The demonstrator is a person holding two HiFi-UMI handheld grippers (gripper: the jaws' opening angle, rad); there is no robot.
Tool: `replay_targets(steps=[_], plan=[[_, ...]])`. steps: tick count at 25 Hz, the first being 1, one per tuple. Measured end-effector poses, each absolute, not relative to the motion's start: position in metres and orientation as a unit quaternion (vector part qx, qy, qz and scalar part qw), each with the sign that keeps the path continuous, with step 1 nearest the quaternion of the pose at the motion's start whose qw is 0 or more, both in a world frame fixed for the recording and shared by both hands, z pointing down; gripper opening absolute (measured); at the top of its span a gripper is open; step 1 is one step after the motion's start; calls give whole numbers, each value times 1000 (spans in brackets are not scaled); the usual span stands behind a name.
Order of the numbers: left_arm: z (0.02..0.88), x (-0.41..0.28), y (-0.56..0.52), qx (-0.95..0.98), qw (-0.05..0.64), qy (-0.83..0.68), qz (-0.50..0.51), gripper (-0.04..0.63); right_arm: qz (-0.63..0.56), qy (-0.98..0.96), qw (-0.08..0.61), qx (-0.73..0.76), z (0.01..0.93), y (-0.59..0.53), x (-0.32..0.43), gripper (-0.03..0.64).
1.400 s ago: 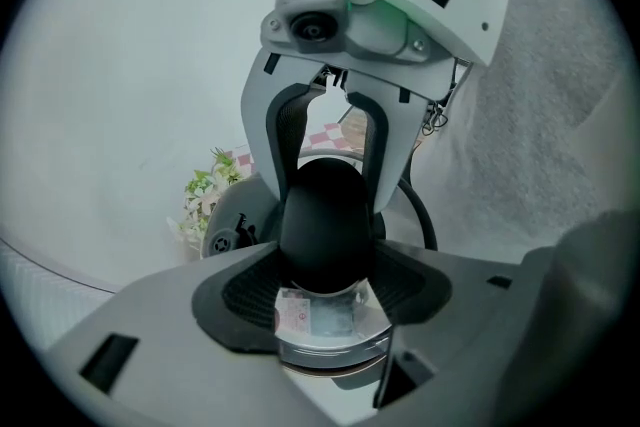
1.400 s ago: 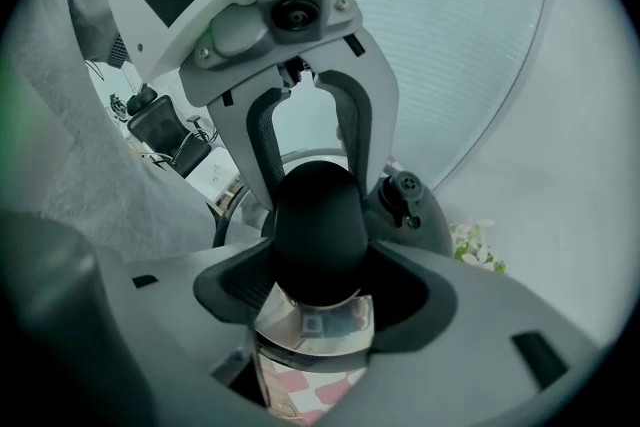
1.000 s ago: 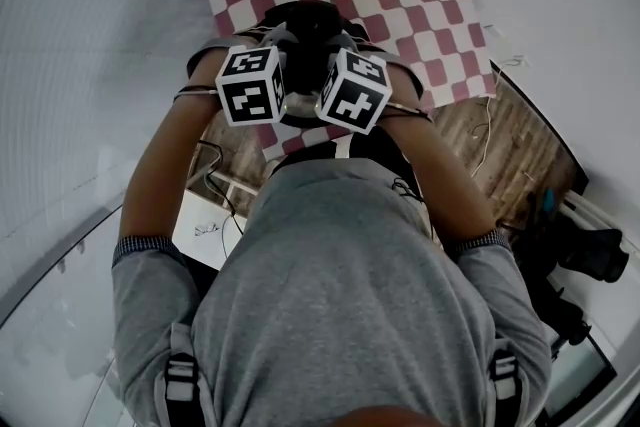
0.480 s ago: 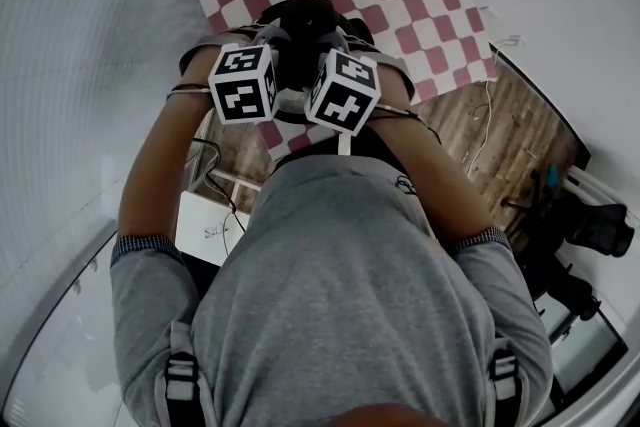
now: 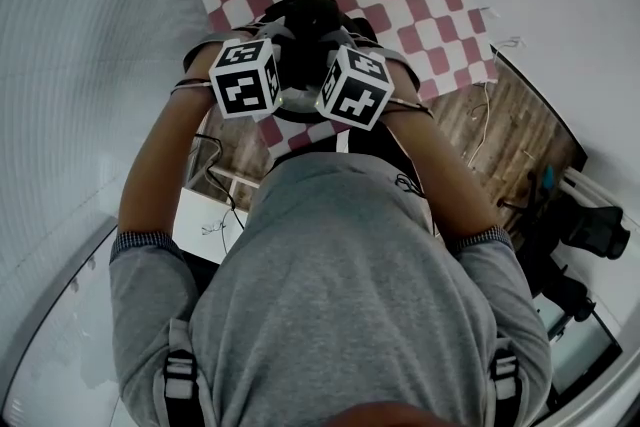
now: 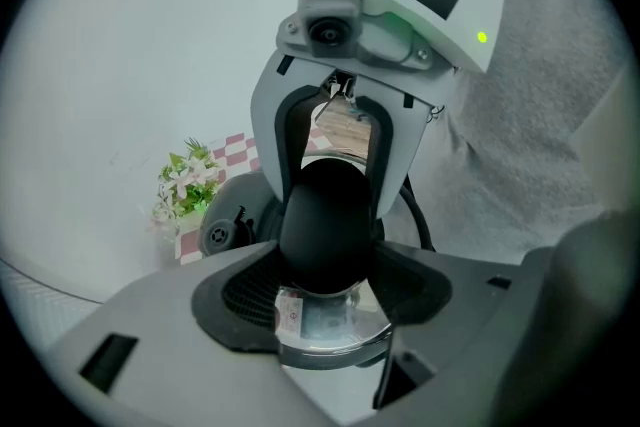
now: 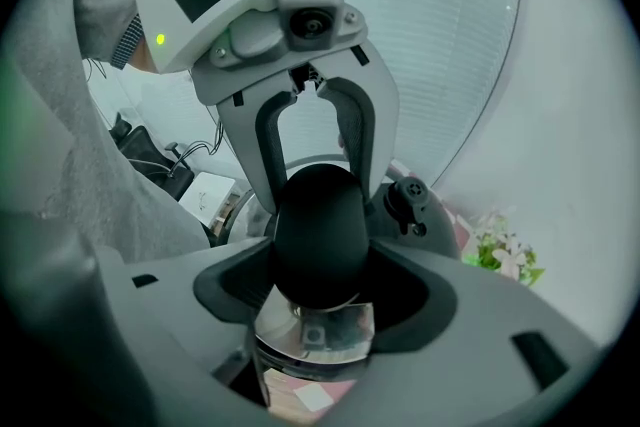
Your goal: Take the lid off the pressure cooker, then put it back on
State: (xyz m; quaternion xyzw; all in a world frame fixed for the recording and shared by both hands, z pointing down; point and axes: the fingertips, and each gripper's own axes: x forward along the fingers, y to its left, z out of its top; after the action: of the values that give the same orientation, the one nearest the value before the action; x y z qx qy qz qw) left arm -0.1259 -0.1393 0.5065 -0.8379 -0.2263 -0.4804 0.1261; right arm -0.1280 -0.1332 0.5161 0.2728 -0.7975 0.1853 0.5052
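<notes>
The left forearm (image 5: 160,160) and right forearm (image 5: 440,175) are reaching forward, converging on the black handle (image 6: 326,215). The left gripper (image 6: 325,250) is tilting steeply down at the handle's left, its 2 jaws pressing the handle's sides. The right gripper (image 7: 320,245) is facing it from the handle's right, likewise clamping that handle.
</notes>
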Motion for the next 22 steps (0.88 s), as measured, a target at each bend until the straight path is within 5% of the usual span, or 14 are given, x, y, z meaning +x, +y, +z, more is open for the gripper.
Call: replay_targets(steps=[22], plan=[[518,-124,-143,-840,27,-131,-525,296,130,-828,529,133,526,-135,-126,295]])
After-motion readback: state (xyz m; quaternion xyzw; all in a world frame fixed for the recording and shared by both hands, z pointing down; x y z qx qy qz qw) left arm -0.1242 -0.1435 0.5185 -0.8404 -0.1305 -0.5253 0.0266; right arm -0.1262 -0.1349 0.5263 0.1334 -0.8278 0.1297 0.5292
